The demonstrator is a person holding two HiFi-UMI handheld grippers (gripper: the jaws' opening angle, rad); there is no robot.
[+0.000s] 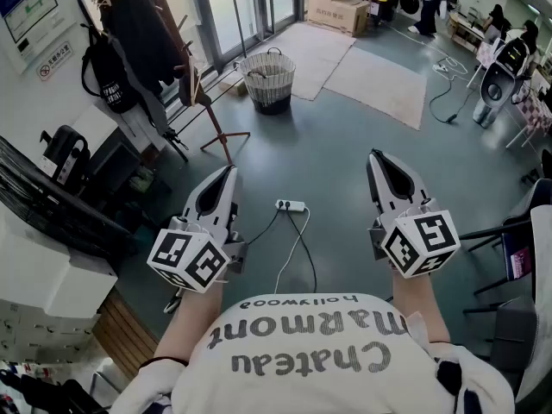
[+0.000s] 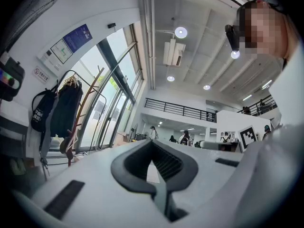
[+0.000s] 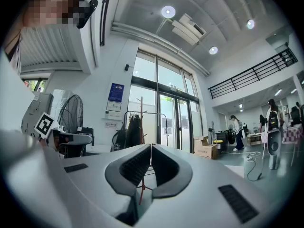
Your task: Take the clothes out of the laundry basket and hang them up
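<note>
Approach step, nothing picked. Left claw [image 1: 226,172], right claw [image 1: 376,156] both pressed together, empty. Next: walk to basket [image 1: 268,80] near rack [image 1: 207,102], spread claw.

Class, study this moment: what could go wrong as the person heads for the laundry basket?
A power strip and its cable lie on the floor between the person and the laundry basket: a likely trip hazard. The coat rack beside the basket holds dark clothes; adding more may crowd it.

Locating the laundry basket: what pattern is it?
The basket is white with fine dark stripes; head view.
</note>
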